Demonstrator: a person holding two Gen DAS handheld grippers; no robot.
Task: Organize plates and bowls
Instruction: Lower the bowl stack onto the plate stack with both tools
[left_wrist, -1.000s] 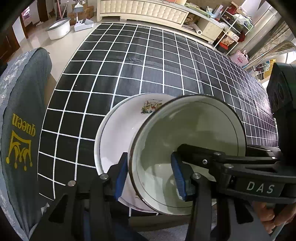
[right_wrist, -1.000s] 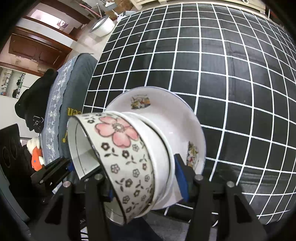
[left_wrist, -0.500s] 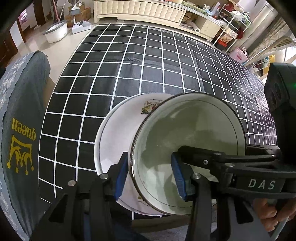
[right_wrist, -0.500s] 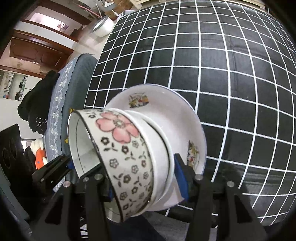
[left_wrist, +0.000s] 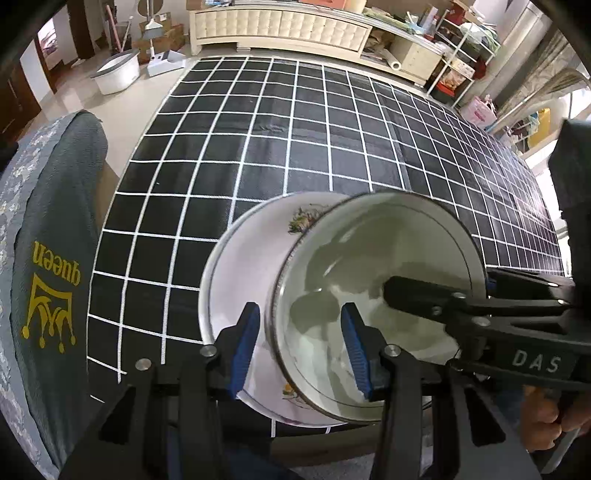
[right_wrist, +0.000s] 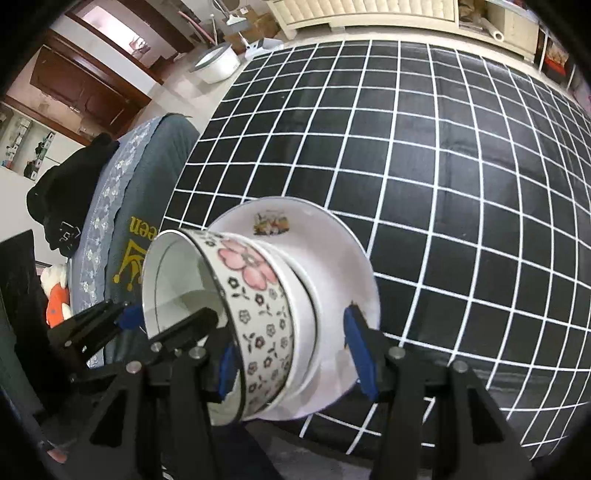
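A floral bowl (right_wrist: 255, 295) hangs tipped on its side over a white plate (right_wrist: 332, 258) that lies on the black checked cloth near the table's front edge. In the left wrist view I look into the bowl (left_wrist: 369, 277), with the plate (left_wrist: 240, 280) behind it. My left gripper (left_wrist: 299, 343) is shut on the bowl's wall, one pad outside the rim and one inside. My right gripper (right_wrist: 291, 362) straddles the opposite wall. Its left finger is inside the bowl, and its right pad stands apart from the bowl's foot. The right gripper (left_wrist: 437, 288) also shows in the left wrist view.
The checked tablecloth (left_wrist: 295, 147) stretches far beyond the plate. A chair with a grey "queen" cover (left_wrist: 51, 277) stands at the table's left side. A hand (left_wrist: 546, 417) holds the right gripper's handle. A cream cabinet (left_wrist: 280, 26) and shelves line the far wall.
The bowl has turned its foot away from my right gripper's right pad, so a strip of plate now shows between them. The left gripper's hold on the rim looks the same.
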